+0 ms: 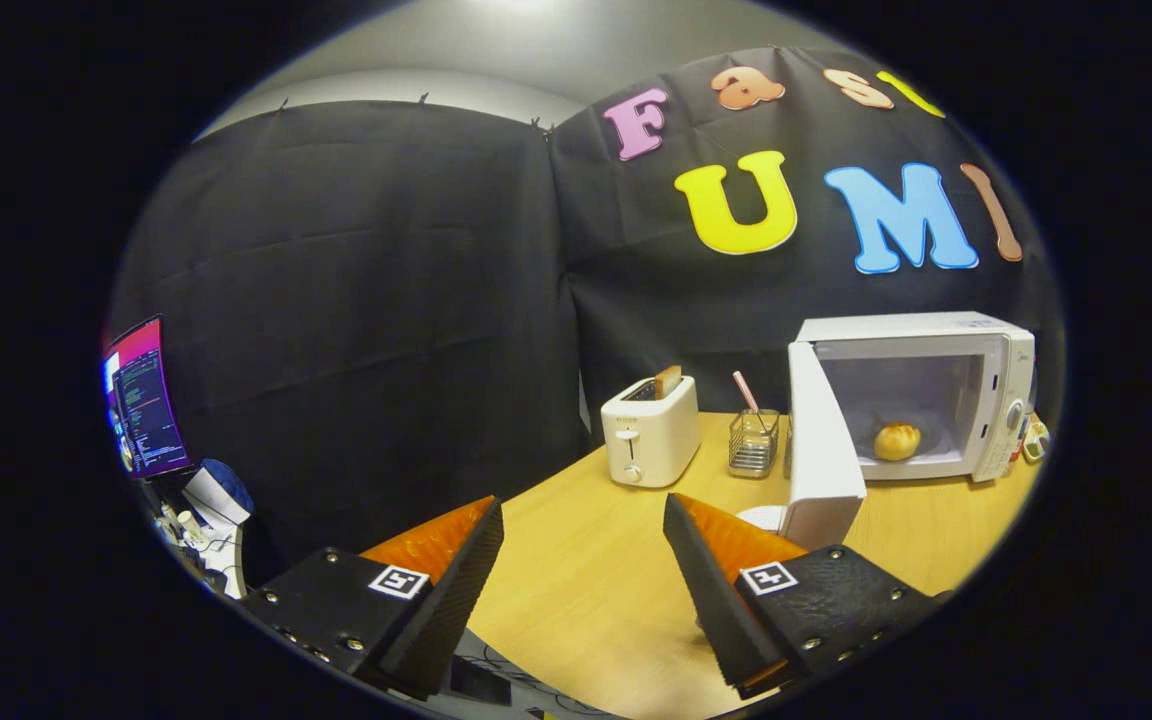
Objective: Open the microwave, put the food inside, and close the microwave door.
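With the gripper (583, 560) held wide and empty over the near table (586, 590), the bun (897, 440) is seen inside the microwave (921, 395) at far right, whose light, rigid, hinged door (821, 455), standing open, is judged best pushed at its free edge.

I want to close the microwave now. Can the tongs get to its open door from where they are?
Probably yes. The tongs are open and hold nothing. The door swings out just beyond the right finger, with only bare table between. The toaster stands off to the side.
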Motion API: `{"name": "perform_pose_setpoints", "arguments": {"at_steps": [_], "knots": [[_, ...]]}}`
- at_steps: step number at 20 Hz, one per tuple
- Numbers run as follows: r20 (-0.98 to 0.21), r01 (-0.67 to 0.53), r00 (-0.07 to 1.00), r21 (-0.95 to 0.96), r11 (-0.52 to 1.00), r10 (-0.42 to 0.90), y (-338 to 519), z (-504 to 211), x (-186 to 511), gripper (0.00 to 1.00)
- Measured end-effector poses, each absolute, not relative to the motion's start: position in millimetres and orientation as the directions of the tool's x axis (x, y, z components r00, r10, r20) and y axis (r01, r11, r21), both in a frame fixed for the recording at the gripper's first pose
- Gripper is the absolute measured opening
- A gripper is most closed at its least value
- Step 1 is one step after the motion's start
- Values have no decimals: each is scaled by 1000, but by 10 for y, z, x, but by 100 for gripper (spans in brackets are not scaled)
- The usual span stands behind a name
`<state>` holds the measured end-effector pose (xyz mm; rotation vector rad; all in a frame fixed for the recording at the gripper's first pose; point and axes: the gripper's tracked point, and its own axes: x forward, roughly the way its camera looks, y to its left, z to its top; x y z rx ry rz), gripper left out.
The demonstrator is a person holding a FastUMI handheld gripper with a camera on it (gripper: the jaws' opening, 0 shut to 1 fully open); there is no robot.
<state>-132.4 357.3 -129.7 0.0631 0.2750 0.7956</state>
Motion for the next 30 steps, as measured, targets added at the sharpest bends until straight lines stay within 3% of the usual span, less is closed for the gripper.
{"name": "perform_pose_setpoints", "arguments": {"at_steps": [2,3,4,7,9,30], "knots": [[-250,-681,671,166,714,698,3533,-1423,-1224,88],[-261,-677,671,168,717,694,3509,-1467,-1187,77],[-273,-663,681,163,731,679,3481,-1501,-1126,74],[-296,-625,711,149,766,638,3321,-1587,-996,23],[-302,-623,709,156,767,637,3275,-1604,-947,1],[-347,-328,873,102,939,342,1526,-1586,305,1]]}}
